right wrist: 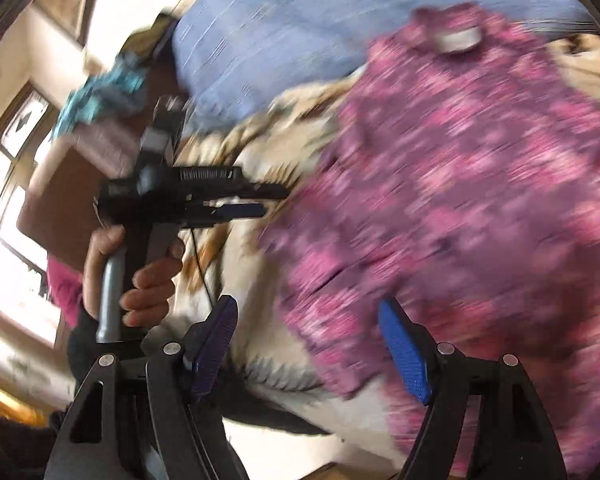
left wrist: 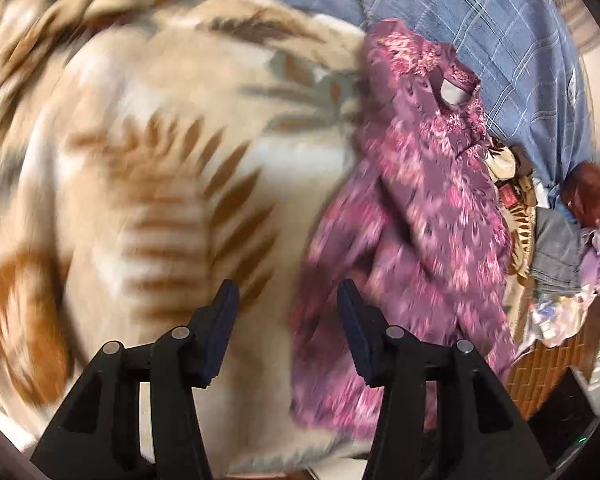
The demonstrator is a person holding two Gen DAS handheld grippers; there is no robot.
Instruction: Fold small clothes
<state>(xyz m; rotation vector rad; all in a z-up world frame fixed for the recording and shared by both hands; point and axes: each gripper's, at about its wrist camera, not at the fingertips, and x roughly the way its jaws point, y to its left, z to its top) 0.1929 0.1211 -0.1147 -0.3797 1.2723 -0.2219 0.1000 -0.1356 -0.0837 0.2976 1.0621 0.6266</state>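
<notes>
A purple and pink patterned garment (left wrist: 416, 208) lies crumpled on a beige blanket with brown leaf prints (left wrist: 148, 152). My left gripper (left wrist: 288, 292) is open and empty, just above the garment's left edge. In the right wrist view the same garment (right wrist: 460, 200) fills the right half, blurred. My right gripper (right wrist: 308, 316) is open and empty, over the garment's lower left edge. The left gripper (right wrist: 260, 202) shows there held in a hand, its tips near the garment's left side.
A blue checked sheet (left wrist: 480, 12) lies behind the blanket. A pile of other clothes (left wrist: 556, 248) sits at the right, with a brick-patterned surface (left wrist: 540, 368) below it. A brown box (right wrist: 80, 184) with teal cloth on top and windows show at the left in the right wrist view.
</notes>
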